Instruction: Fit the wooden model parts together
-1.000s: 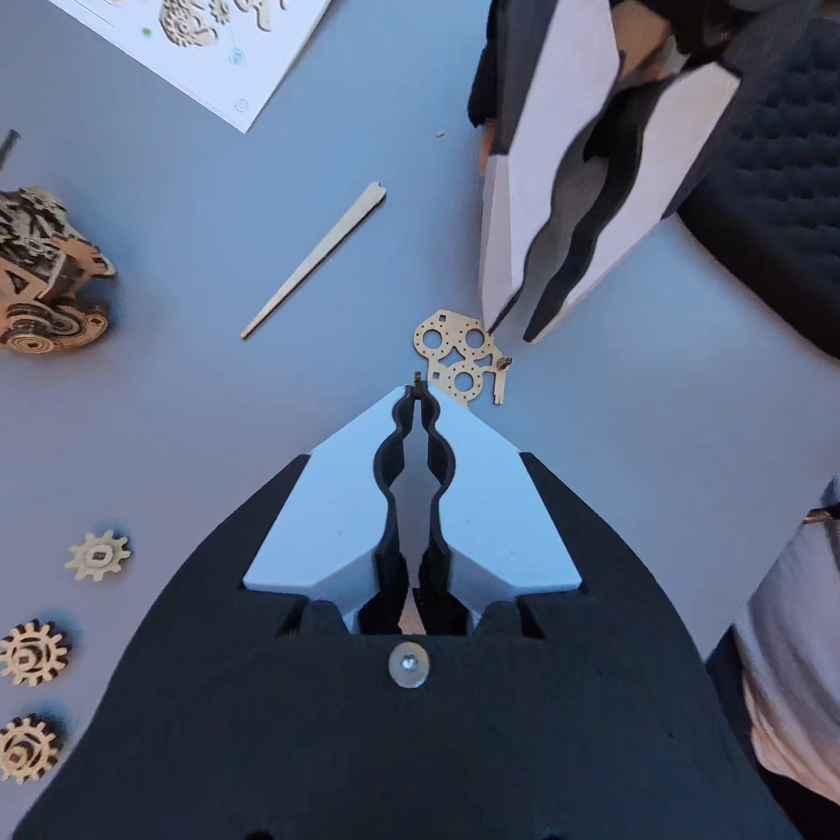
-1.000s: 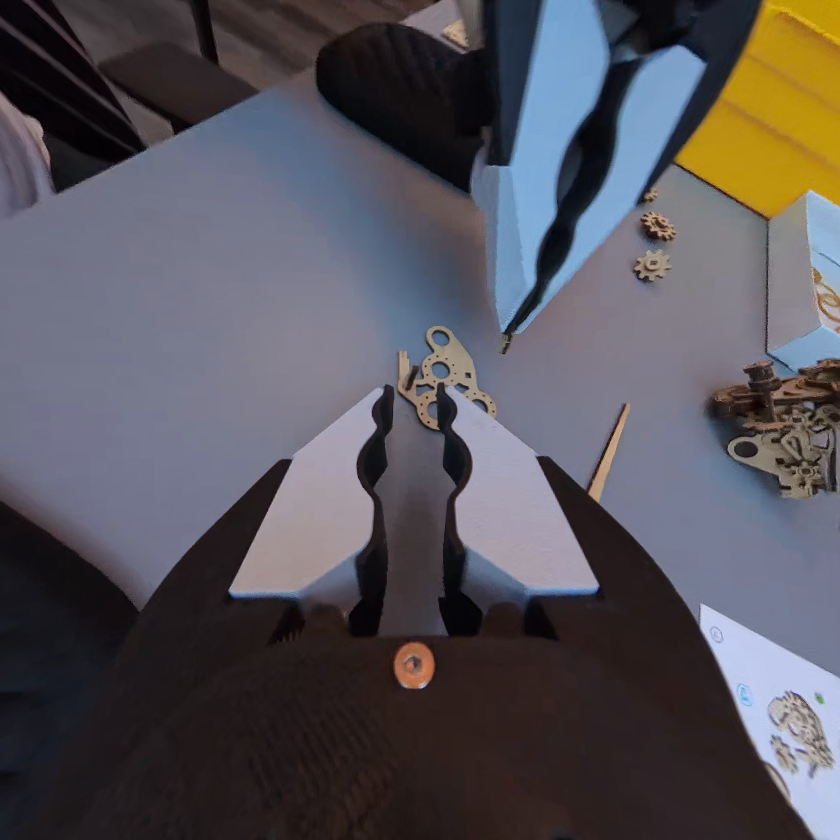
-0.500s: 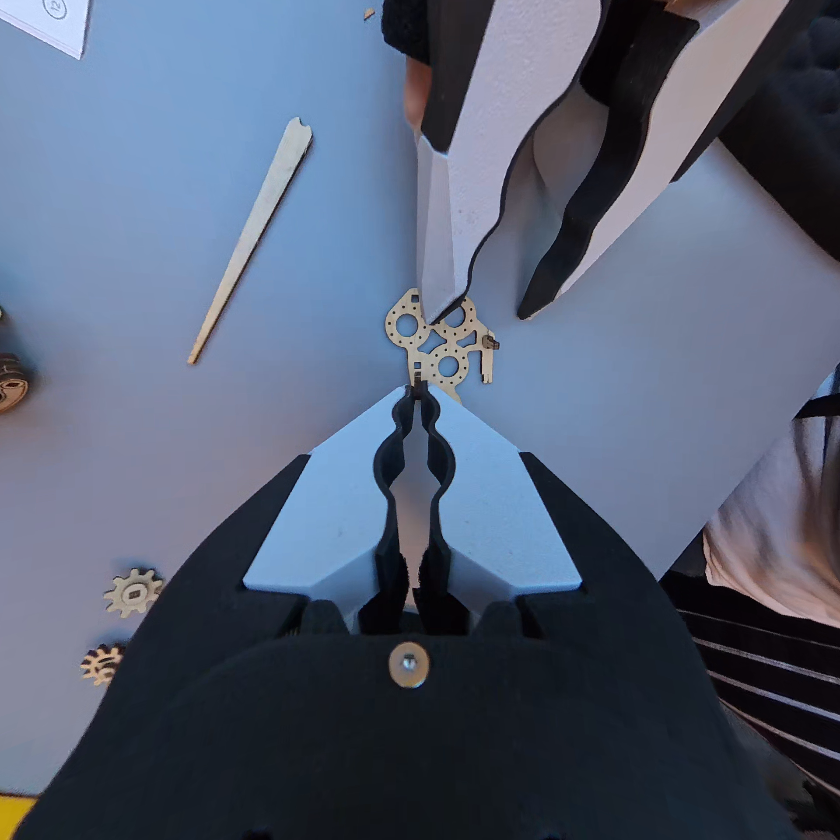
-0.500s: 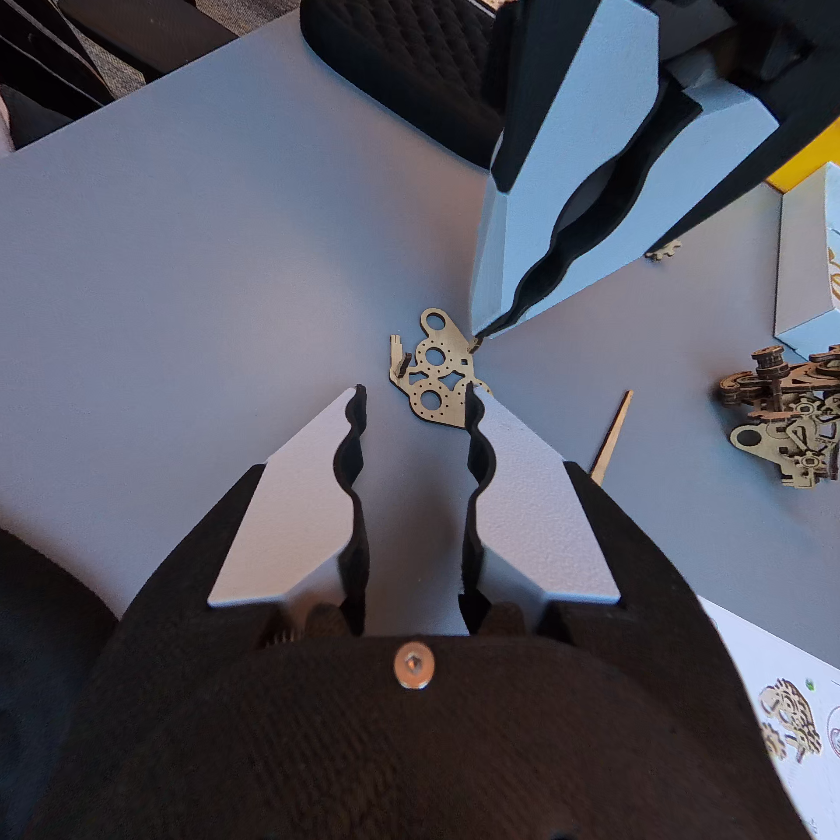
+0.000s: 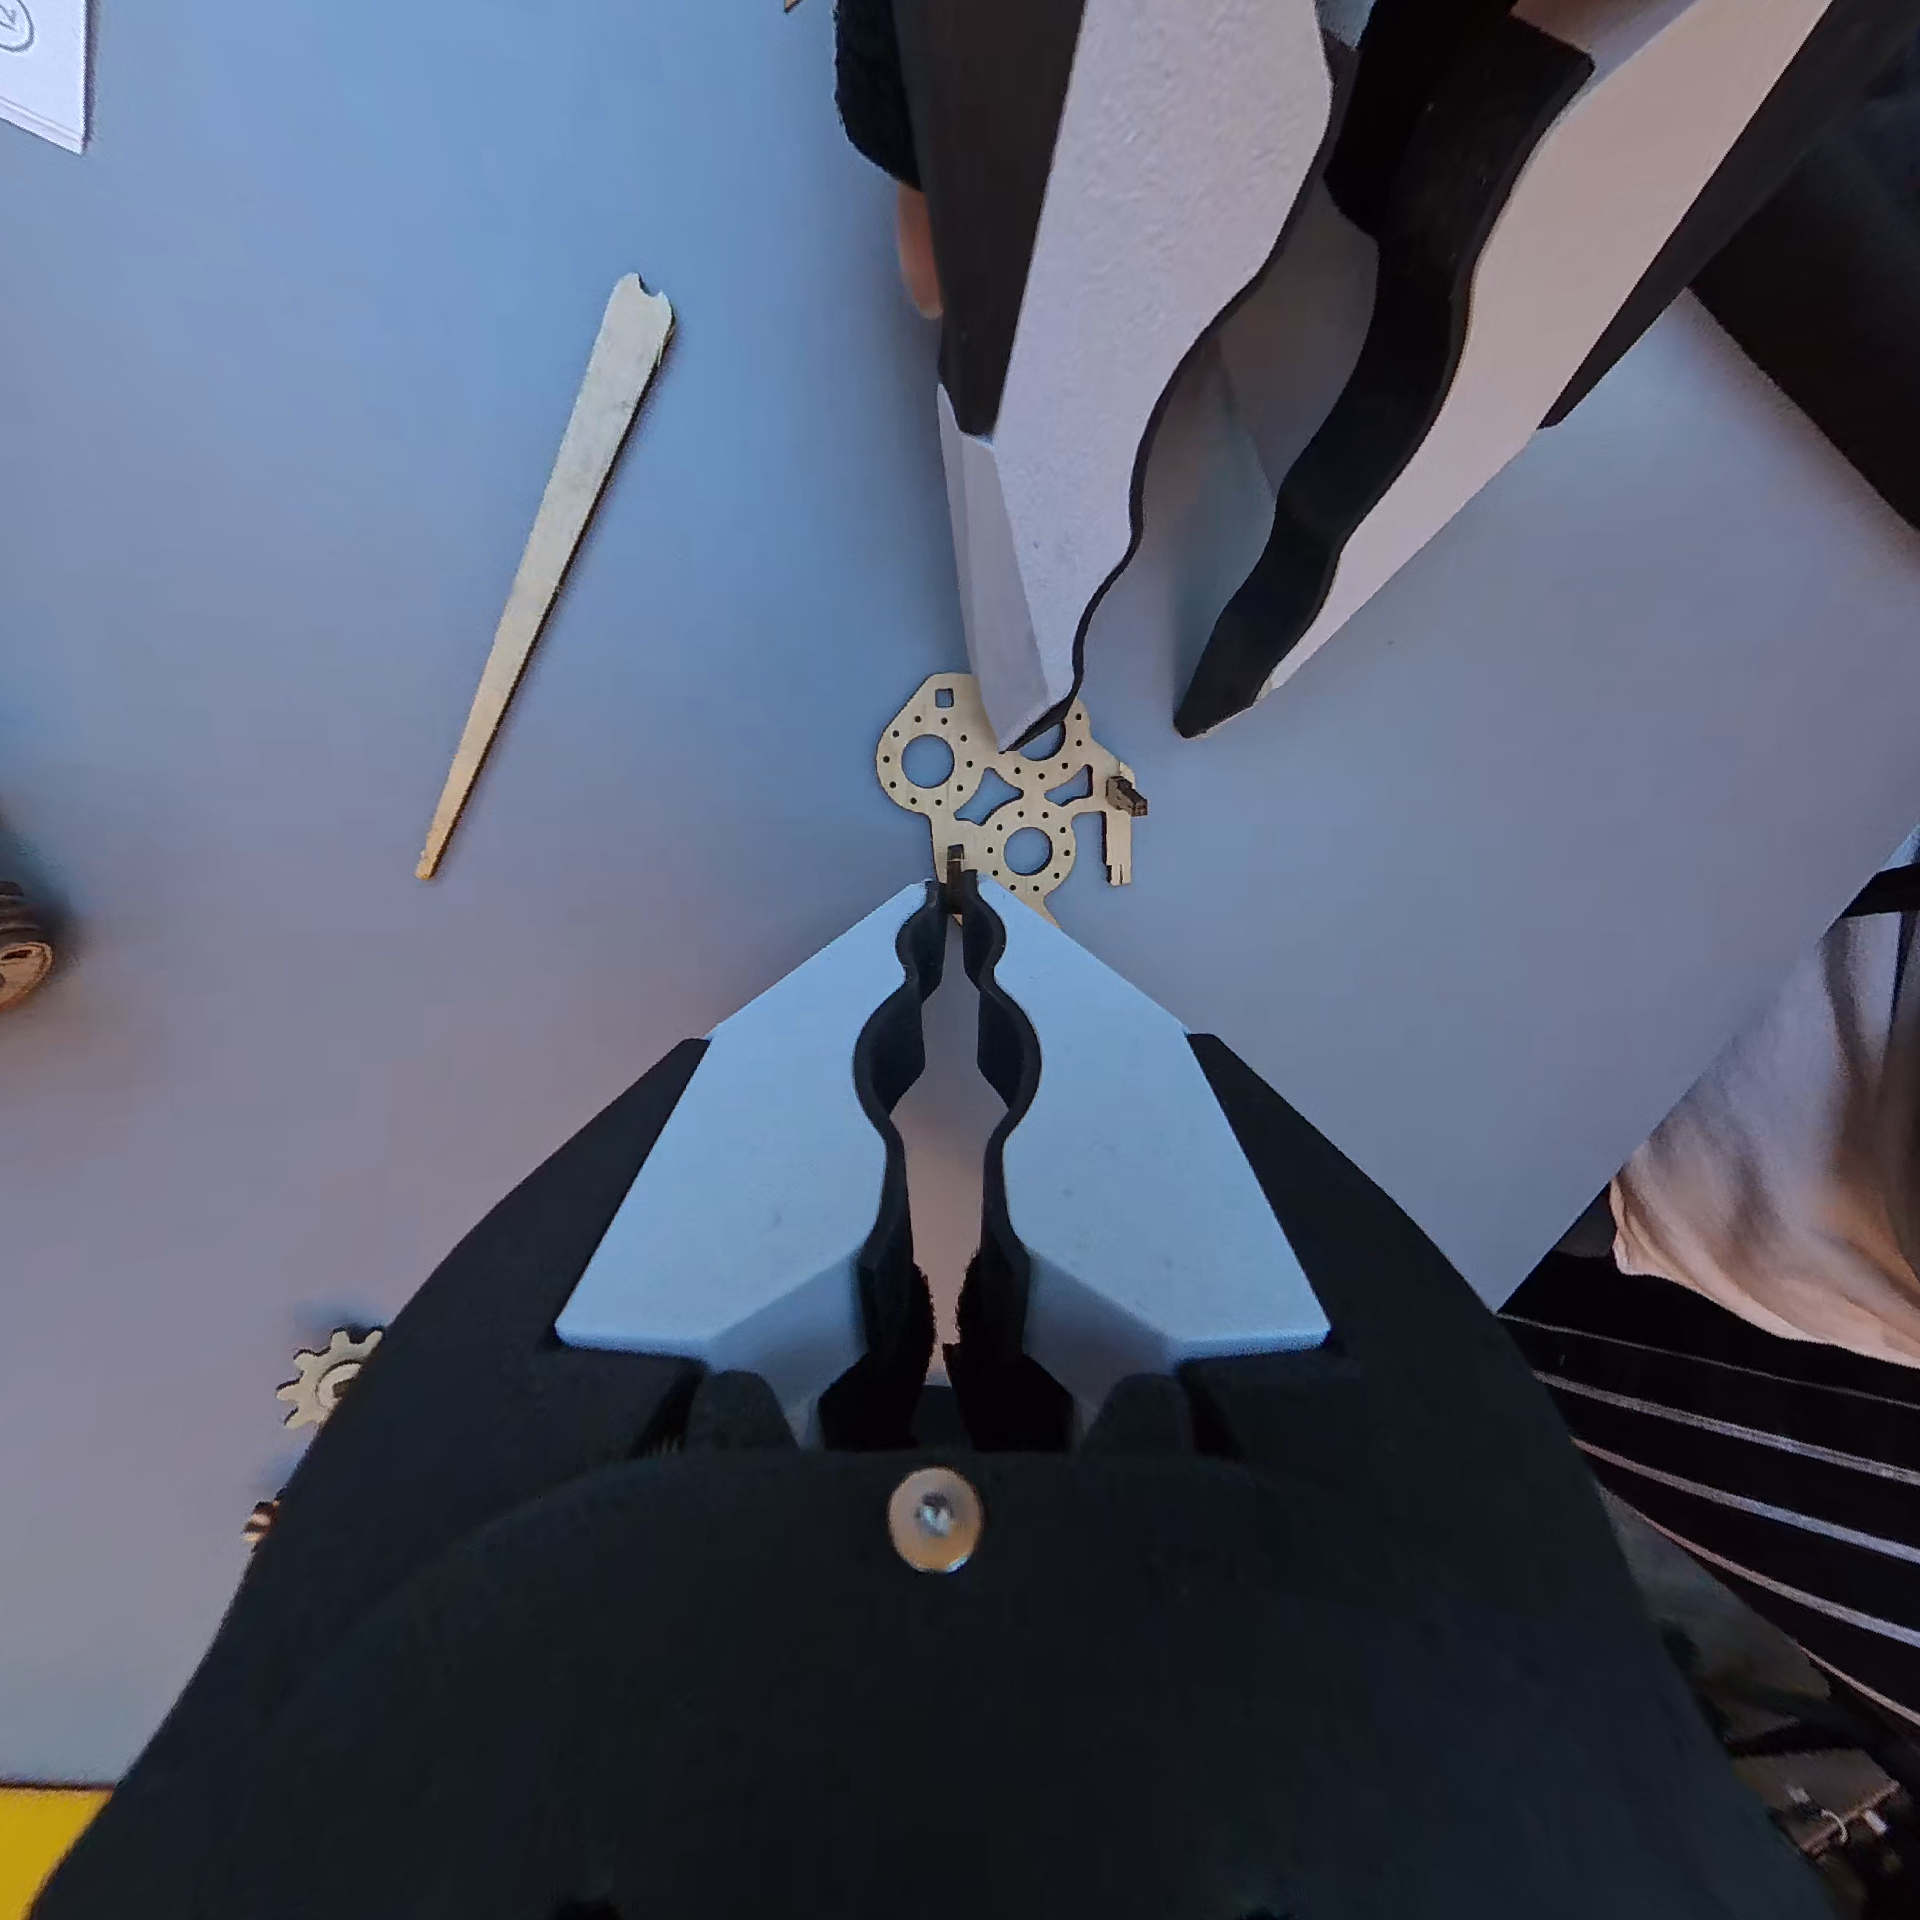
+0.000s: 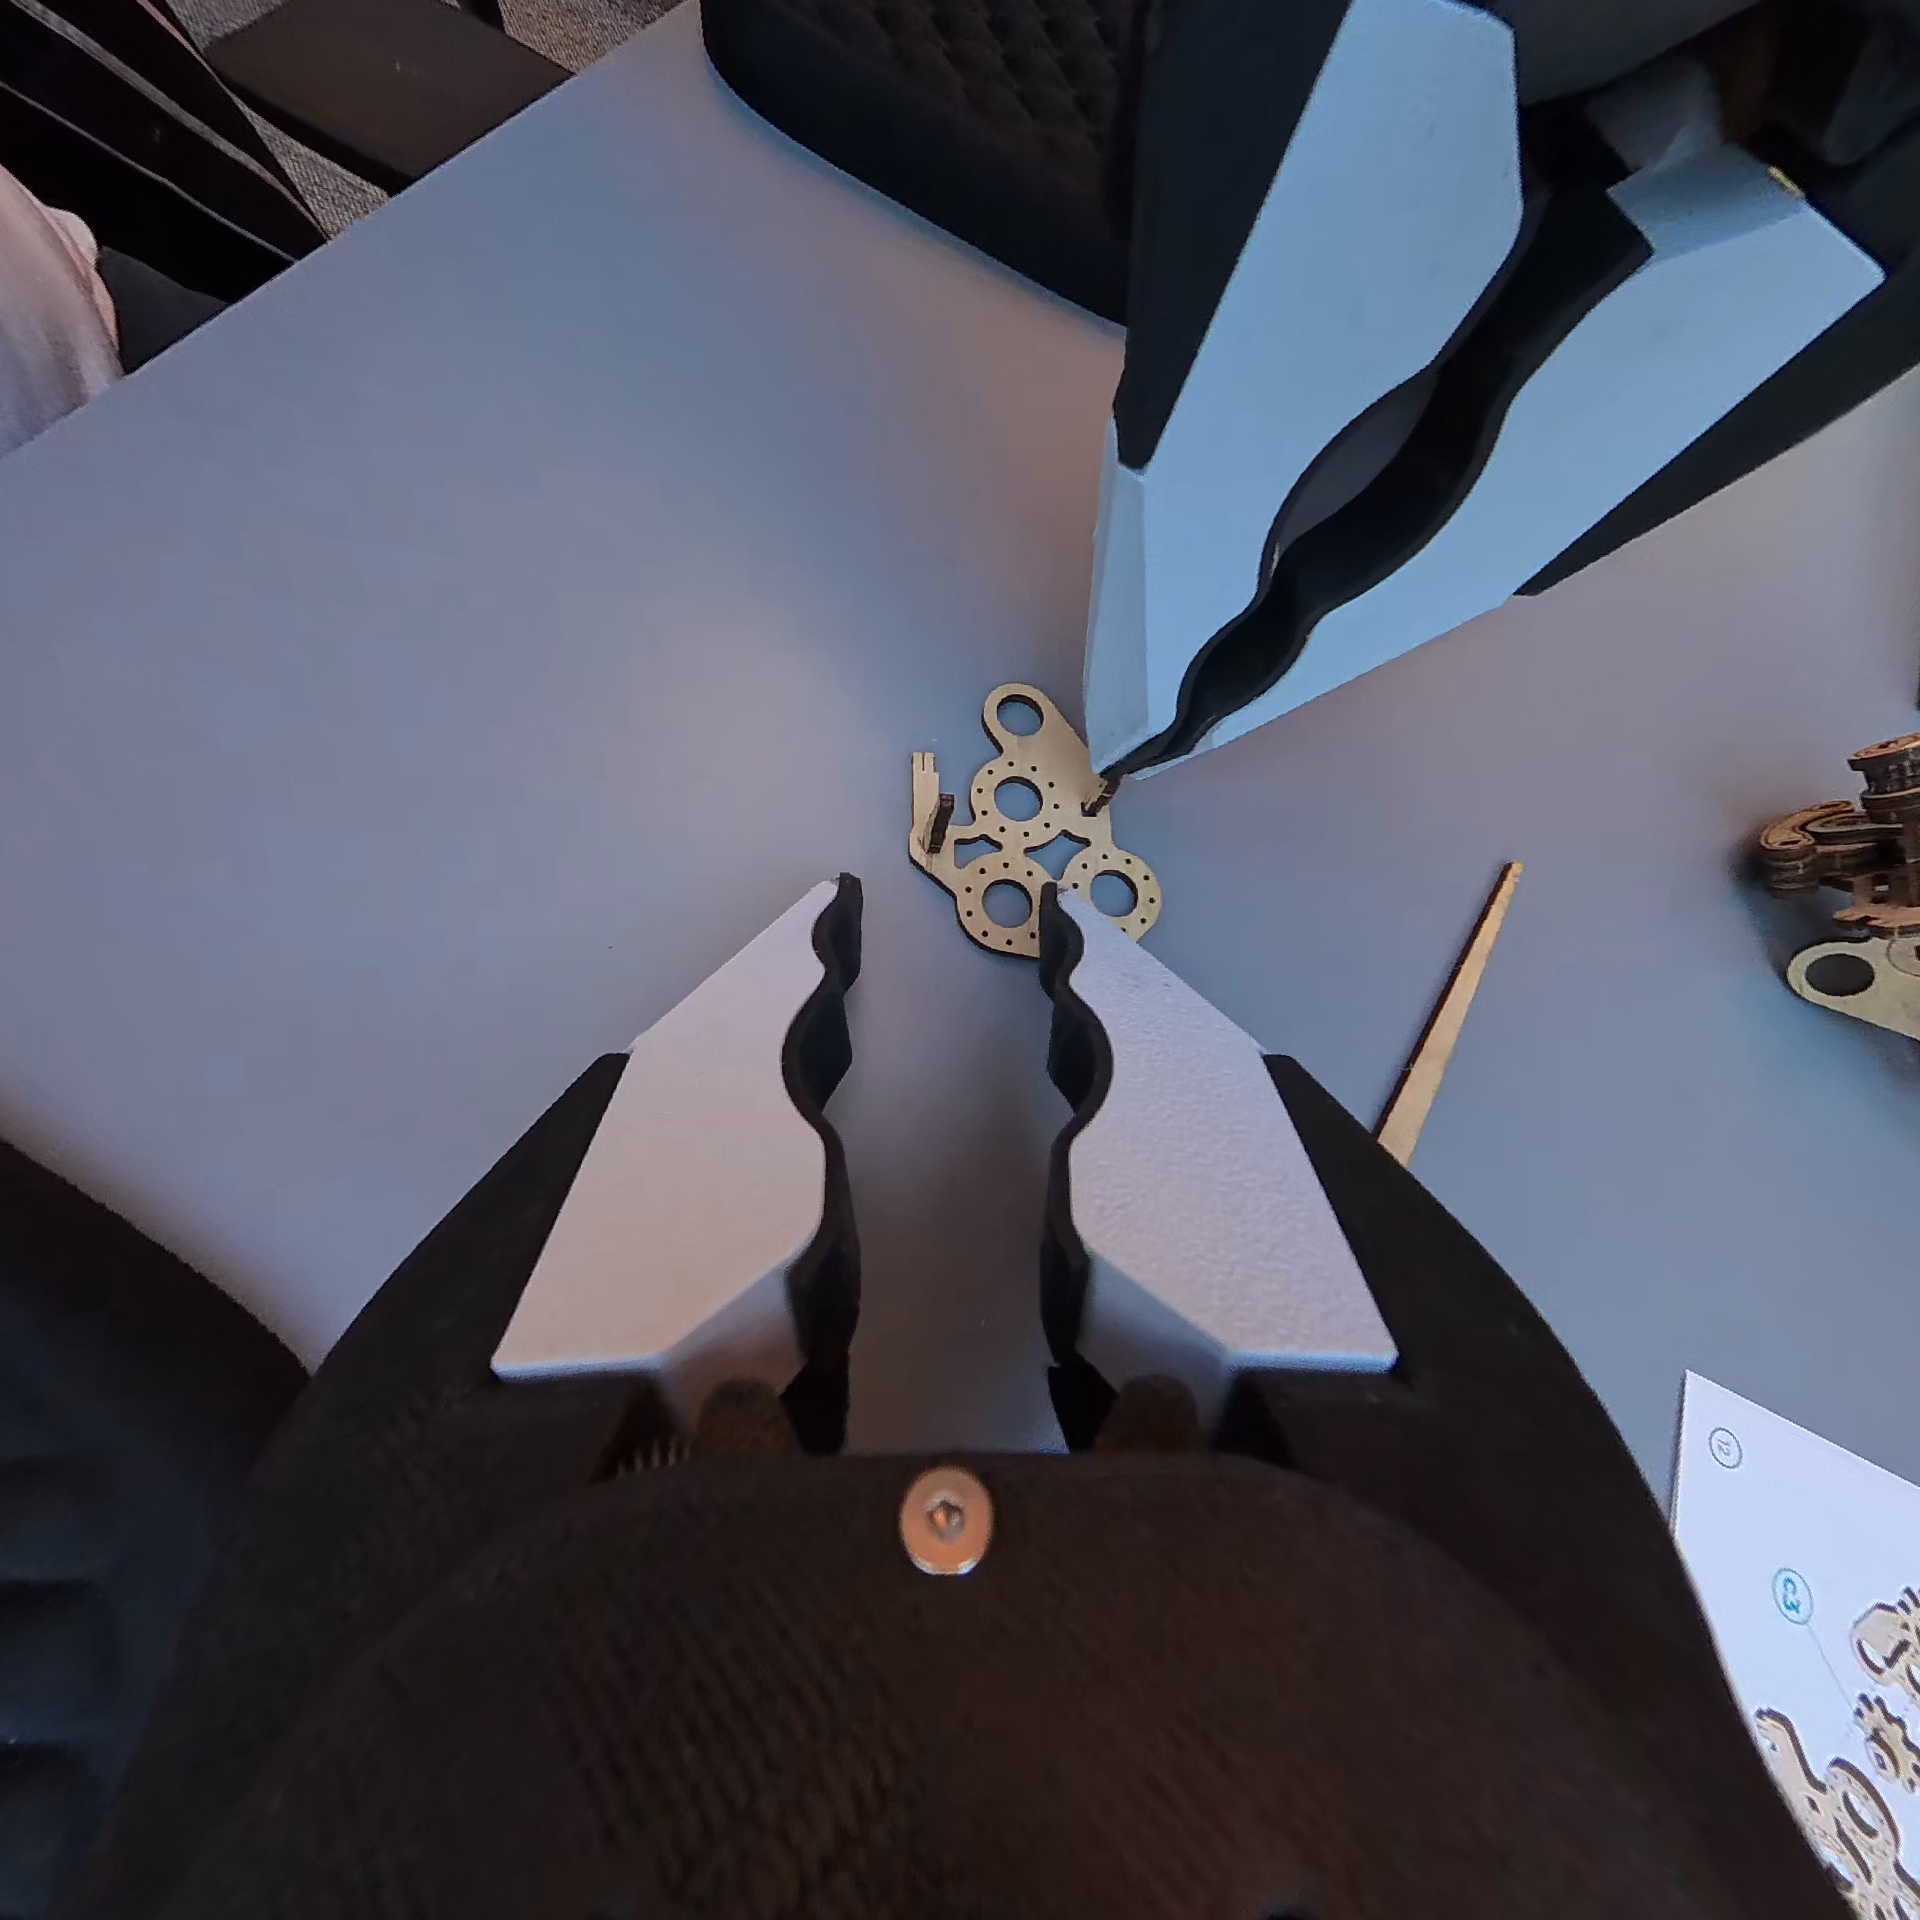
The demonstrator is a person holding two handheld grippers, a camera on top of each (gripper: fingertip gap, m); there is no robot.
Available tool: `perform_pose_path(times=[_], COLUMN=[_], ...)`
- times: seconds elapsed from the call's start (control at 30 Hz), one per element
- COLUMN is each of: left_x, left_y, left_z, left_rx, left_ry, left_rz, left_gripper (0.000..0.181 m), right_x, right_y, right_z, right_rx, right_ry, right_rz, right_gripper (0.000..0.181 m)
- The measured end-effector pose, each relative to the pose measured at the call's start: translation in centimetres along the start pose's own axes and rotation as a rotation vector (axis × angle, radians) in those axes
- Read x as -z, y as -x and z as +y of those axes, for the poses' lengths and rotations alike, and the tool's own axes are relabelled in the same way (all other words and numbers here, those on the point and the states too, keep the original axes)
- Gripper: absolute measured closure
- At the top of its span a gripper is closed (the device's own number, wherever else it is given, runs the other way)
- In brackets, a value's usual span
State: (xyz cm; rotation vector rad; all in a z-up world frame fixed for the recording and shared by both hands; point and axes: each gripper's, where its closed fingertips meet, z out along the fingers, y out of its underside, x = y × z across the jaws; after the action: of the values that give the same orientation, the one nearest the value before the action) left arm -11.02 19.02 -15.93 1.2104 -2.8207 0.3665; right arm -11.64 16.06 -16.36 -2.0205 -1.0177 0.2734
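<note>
A flat perforated wooden plate [image 5: 966,826] lies on the grey table [image 5: 312,416]; it also shows in the right wrist view [image 6: 1051,756]. My left gripper [image 5: 951,894] is shut on a small dark wooden peg [image 5: 954,860], whose tip is at the plate's near edge. From the right wrist view the left gripper [image 6: 1127,767] and its peg [image 6: 1099,798] meet the plate's far right side. My right gripper [image 6: 945,894] is open and empty, one fingertip [image 5: 1029,727] resting on the plate. Another small peg [image 5: 1122,795] stands in the plate.
A tapered wooden stick [image 5: 551,582] lies to the left. Loose gears [image 5: 327,1377] sit near the left gripper's body. A partly built wooden model [image 6: 1860,862] and an instruction sheet [image 6: 1808,1610] are on the table. A black padded chair [image 6: 935,114] stands beyond the table edge. Both grippers' tips are close together, under 4 cm apart.
My right gripper has opened wider and come down with one fingertip on the plate. My left gripper has moved in with the peg up to the plate's edge.
</note>
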Motion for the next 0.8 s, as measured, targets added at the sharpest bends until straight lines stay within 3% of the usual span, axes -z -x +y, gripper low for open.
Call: perform_pose_path(times=[0.8], left_x=[-0.23], left_y=[-0.52], left_z=[-0.63], left_rx=[-0.048], left_ry=[0.104], left_rz=[-0.008], left_gripper=[0.18], right_x=[0.0], right_y=[0.28], right_z=[0.01], right_rx=[0.014], right_ry=[0.004], right_rz=[0.006], right_gripper=[0.153])
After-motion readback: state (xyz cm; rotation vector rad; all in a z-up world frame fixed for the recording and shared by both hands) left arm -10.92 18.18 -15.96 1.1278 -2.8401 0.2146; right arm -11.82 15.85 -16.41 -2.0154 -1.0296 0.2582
